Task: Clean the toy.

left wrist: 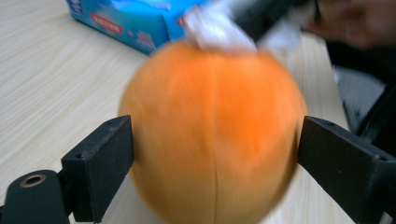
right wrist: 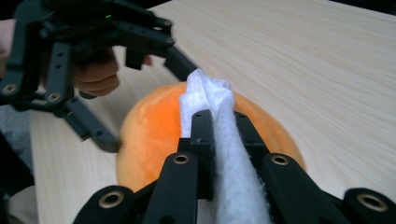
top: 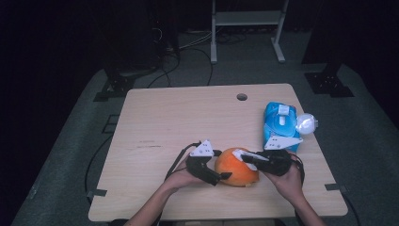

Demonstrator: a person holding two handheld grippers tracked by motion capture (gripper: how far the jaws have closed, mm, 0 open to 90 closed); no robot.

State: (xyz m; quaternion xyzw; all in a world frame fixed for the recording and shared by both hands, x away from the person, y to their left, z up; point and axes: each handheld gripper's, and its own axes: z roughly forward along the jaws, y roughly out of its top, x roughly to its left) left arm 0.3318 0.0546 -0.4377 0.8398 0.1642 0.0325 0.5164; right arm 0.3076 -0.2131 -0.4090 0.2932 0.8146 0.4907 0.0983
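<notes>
An orange ball (top: 235,170) rests on the wooden table (top: 188,117) near its front edge. My left gripper (top: 220,165) clasps it from the left; in the left gripper view its two black jaws stand wide and touch the ball (left wrist: 212,135) on both sides. My right gripper (top: 249,159) comes in from the right, shut on a folded white wipe (right wrist: 205,91) whose end lies on top of the ball (right wrist: 149,135). The left gripper view is blurred, with the wipe (left wrist: 215,30) at the ball's upper edge. The left gripper (right wrist: 149,105) reaches around the ball's far side in the right gripper view.
A blue pack of wet wipes (top: 280,123) lies behind the right hand, with a crumpled white lump (top: 306,123) at its right side near the table's edge. A small round hole (top: 242,97) sits at the table's back. Cables and stand legs are on the floor beyond.
</notes>
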